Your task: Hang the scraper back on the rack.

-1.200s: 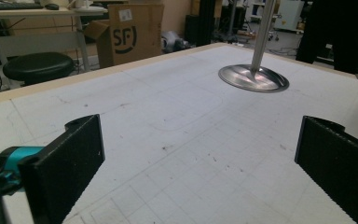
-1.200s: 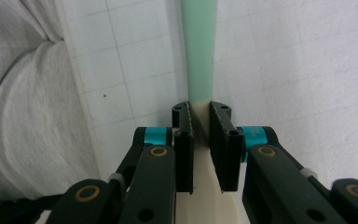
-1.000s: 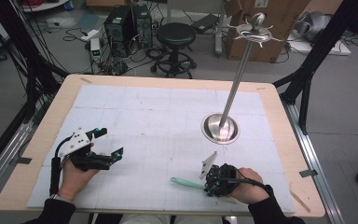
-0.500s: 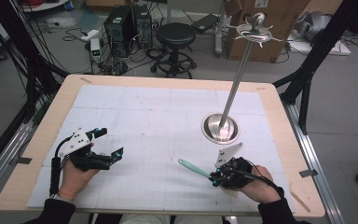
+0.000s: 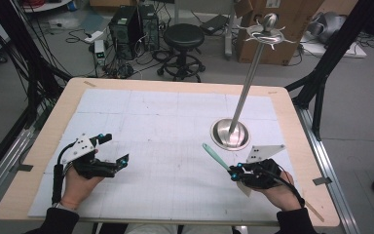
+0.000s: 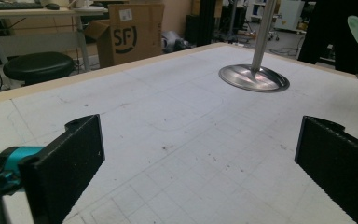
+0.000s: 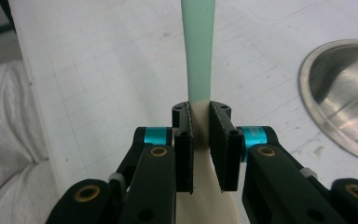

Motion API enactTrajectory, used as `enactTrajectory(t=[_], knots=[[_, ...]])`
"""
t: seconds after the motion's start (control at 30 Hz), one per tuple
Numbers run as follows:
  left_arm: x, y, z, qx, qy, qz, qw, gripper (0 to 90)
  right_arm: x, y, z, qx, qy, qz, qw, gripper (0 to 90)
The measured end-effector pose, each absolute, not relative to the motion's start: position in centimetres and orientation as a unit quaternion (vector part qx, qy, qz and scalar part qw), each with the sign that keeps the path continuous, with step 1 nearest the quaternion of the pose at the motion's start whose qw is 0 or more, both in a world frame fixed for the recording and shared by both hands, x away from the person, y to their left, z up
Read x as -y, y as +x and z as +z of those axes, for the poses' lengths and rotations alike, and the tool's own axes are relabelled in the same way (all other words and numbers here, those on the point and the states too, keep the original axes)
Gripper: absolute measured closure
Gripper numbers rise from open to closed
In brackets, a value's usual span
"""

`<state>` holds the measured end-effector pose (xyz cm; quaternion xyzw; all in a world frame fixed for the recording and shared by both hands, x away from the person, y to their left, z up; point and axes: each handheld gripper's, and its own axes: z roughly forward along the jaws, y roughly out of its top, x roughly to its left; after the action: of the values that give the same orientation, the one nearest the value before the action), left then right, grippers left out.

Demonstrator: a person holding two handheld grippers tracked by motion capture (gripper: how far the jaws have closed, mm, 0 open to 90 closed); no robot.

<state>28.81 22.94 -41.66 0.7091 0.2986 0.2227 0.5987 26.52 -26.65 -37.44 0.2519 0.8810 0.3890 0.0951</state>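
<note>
Pinching a thin green stick tight in the right gripper. Squeezing it right where the green turns into a cream end, with both black jaws pressed flat on its sides. Pointing the green part up and away, lifted off the white sheet, not touching it. Seen from the high view as slanting up toward the middle of the table, near the front right side.

Just beside the stick's far tip, sitting on the sheet: a shiny round metal stand with a tall silver pole leaning up out of it. Close to the stick, but not touching it.

Well apart on the left side, resting low by the sheet in a hand: the left gripper. Spread wide, with nothing between its jaws, just bare sheet with thin grid lines and a few small dark marks. Facing across the table toward the metal stand.

Behind the table, on the floor: a round black stool, some dark computer boxes with lots of cables, and brown cardboard boxes.
</note>
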Motion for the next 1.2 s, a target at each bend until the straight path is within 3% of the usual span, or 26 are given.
enactTrajectory(t=[1.2], knots=[[-23.1, 28.7, -41.8, -0.302, 0.71, 0.22, 0.597, 1.8, 36.0, 30.6, -30.1, -0.762, 0.312, 0.543, 0.165, 81.0]])
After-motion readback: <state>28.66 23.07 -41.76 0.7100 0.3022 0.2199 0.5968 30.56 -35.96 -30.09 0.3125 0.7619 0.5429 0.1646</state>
